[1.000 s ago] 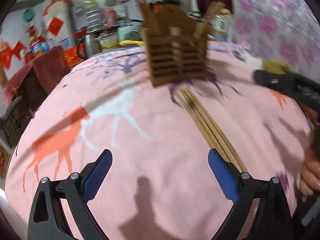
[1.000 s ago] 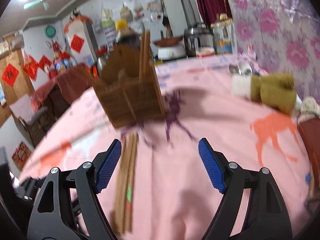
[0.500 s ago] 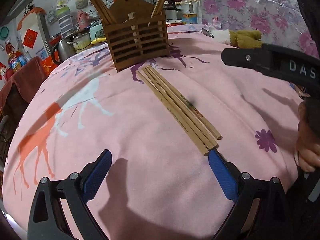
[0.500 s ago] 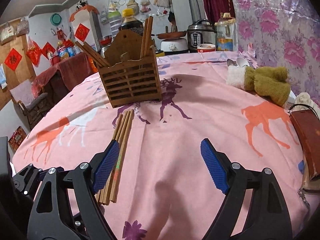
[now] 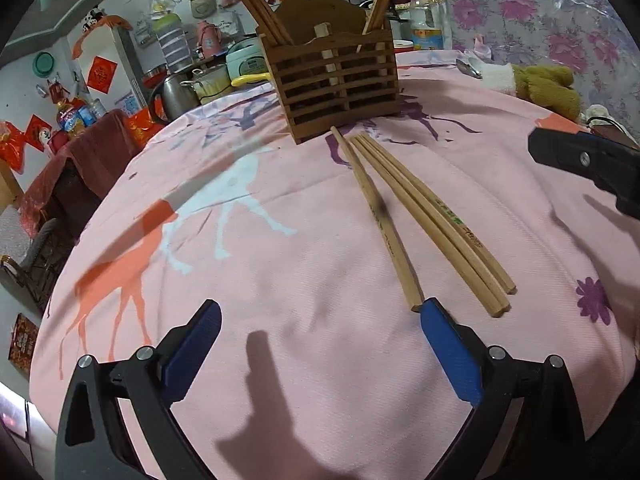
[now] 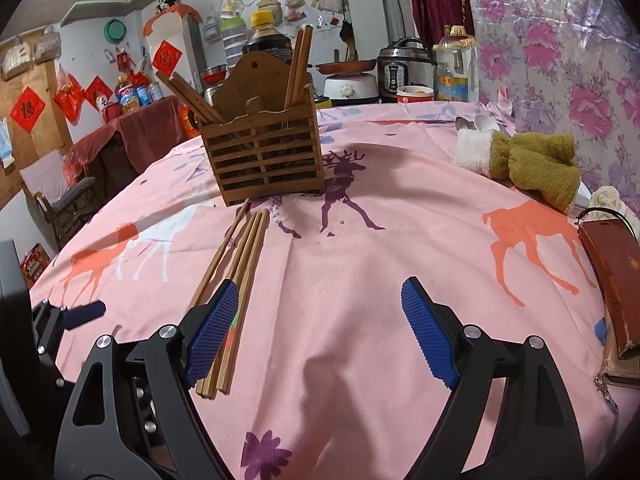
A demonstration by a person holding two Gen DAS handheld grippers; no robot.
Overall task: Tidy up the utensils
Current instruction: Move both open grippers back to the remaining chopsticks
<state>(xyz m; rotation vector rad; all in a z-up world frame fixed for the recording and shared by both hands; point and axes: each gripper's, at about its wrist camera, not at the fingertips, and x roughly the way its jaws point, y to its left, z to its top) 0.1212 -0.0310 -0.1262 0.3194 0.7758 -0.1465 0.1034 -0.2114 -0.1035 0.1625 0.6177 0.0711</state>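
Several wooden chopsticks [image 5: 424, 216] lie loose on the pink tablecloth [image 5: 280, 264], one fanned off to the left of the others. Behind them stands a slatted wooden holder [image 5: 336, 84] with more chopsticks upright in its left and right compartments. My left gripper [image 5: 318, 312] is open and low over the cloth, and its right fingertip [image 5: 430, 310] is at the near end of the lone chopstick. My right gripper [image 6: 318, 292] is open and holds nothing. Its left finger [image 6: 218, 320] overlaps the chopsticks [image 6: 236, 264], with the holder [image 6: 264, 156] ahead.
A green and white cloth bundle [image 6: 532, 164] and spoons [image 6: 476, 122] lie at the far right. A brown case [image 6: 616, 280] rests at the table's right edge. Behind the holder stands a dark bottle [image 6: 266, 36]. Beyond the table's left edge are chairs and shelves.
The blurred views have steadied. One chopstick has swung away from the tight bundle, at my left gripper's right fingertip. The right gripper sits further right in the left view.
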